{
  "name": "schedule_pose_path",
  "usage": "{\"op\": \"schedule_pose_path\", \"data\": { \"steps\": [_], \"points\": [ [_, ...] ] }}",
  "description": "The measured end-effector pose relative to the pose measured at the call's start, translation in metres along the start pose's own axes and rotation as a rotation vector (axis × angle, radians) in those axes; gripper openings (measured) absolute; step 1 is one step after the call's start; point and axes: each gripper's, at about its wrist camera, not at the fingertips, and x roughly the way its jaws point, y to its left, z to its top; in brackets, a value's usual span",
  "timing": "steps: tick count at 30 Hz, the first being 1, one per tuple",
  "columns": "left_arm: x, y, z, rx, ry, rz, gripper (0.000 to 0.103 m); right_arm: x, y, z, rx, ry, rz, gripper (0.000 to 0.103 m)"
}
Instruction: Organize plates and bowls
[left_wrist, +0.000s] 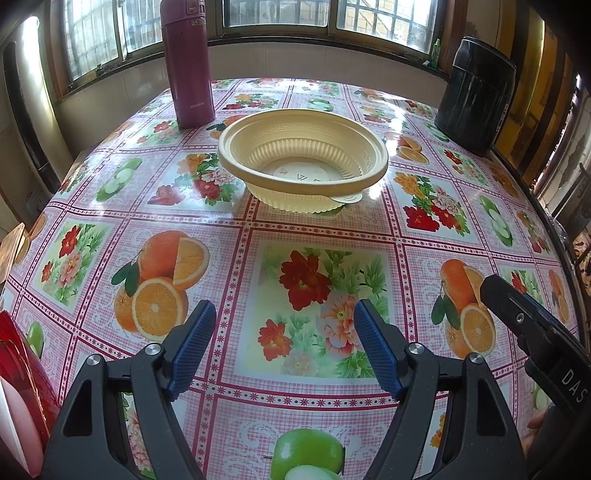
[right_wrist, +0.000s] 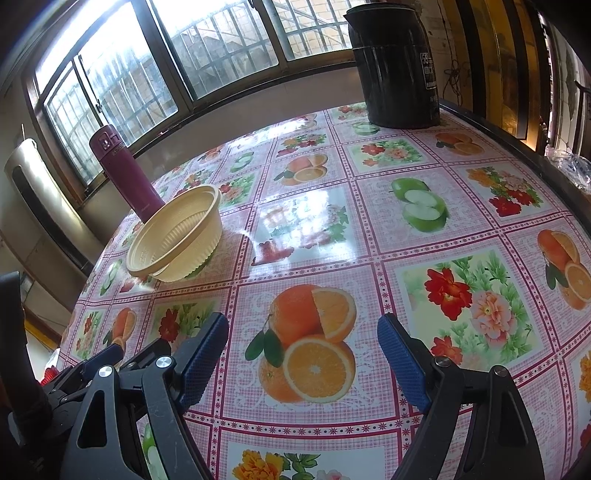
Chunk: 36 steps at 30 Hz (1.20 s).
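**Fruit-print tablecloth, one bowl out**

Glossy fruit-and-flower tablecloth (left_wrist: 321, 236) under barred windows. Left gripper (left_wrist: 284, 343) spread wide, pinching nothing. Right gripper (right_wrist: 303, 362) likewise spread, empty. Cream plastic bowl (left_wrist: 303, 158) upright at 12 o'clock beyond left fingers (left_wrist: 192, 347). Maroon flask (left_wrist: 188, 62) at 11 o'clock, black kettle (left_wrist: 476, 96) at 2 o'clock.

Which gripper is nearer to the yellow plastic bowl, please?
The left gripper, judging by its view: the yellow plastic bowl sits straight ahead of it. The right gripper has the bowl farther off, up to its left.
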Motion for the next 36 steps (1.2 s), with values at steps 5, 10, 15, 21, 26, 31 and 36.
{"op": "schedule_pose_path", "data": {
  "steps": [5,10,15,21,26,31,36],
  "points": [
    [0.0003,-0.0008,-0.0009,0.001,0.003,-0.002,0.077,0.0000,-0.0001,0.0001,0.001,0.003,0.002,0.085],
    [0.0007,-0.0007,-0.0005,0.001,0.005,-0.003,0.077,0.0006,0.0002,0.0000,0.002,0.007,0.003,0.085],
    [0.0012,0.0000,-0.0007,0.001,0.012,-0.007,0.077,0.0008,-0.0003,-0.0003,0.005,0.009,0.004,0.085],
    [0.0009,0.0004,-0.0005,0.002,0.014,-0.007,0.077,0.0008,0.0000,-0.0006,0.004,0.010,0.004,0.085],
    [0.0010,0.0010,0.0000,0.002,0.017,-0.008,0.077,0.0009,-0.0001,-0.0005,0.005,0.011,0.004,0.085],
    [0.0016,0.0005,0.0000,0.002,0.022,-0.010,0.077,0.0014,0.0006,-0.0010,0.003,0.014,0.004,0.085],
    [0.0019,0.0005,-0.0004,0.002,0.026,-0.012,0.077,0.0026,0.0014,-0.0016,0.005,0.021,0.007,0.085]
  ]
}}
